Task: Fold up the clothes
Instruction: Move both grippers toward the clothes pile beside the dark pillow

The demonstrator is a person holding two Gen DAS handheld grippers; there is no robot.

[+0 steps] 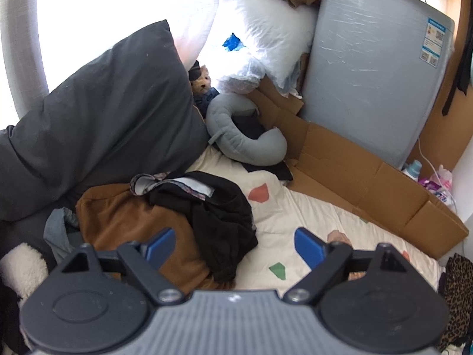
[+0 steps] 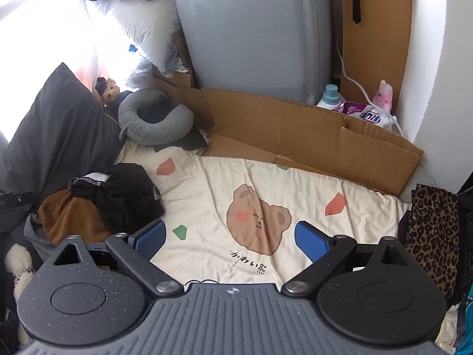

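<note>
A heap of clothes lies on the left of the cream bed sheet (image 2: 207, 183). A crumpled black garment (image 1: 218, 216) lies on top of a brown one (image 1: 124, 222), and a grey-blue piece (image 1: 59, 230) sticks out at the left. My left gripper (image 1: 233, 236) hovers just over the heap's near edge, jaws wide and nothing between them. The right wrist view shows the same black garment (image 2: 127, 195) and brown garment (image 2: 71, 216) to the left of my right gripper (image 2: 229, 226). That gripper is open over the bear print (image 2: 257, 216) and holds nothing.
A dark grey pillow (image 1: 103, 118) leans behind the heap. A grey neck pillow (image 1: 236, 130) and a teddy (image 1: 202, 81) lie at the back. Flattened cardboard (image 2: 295, 130) and an upright grey mattress (image 2: 251, 29) line the far side. Leopard-print cloth (image 2: 431, 230) lies at the right edge.
</note>
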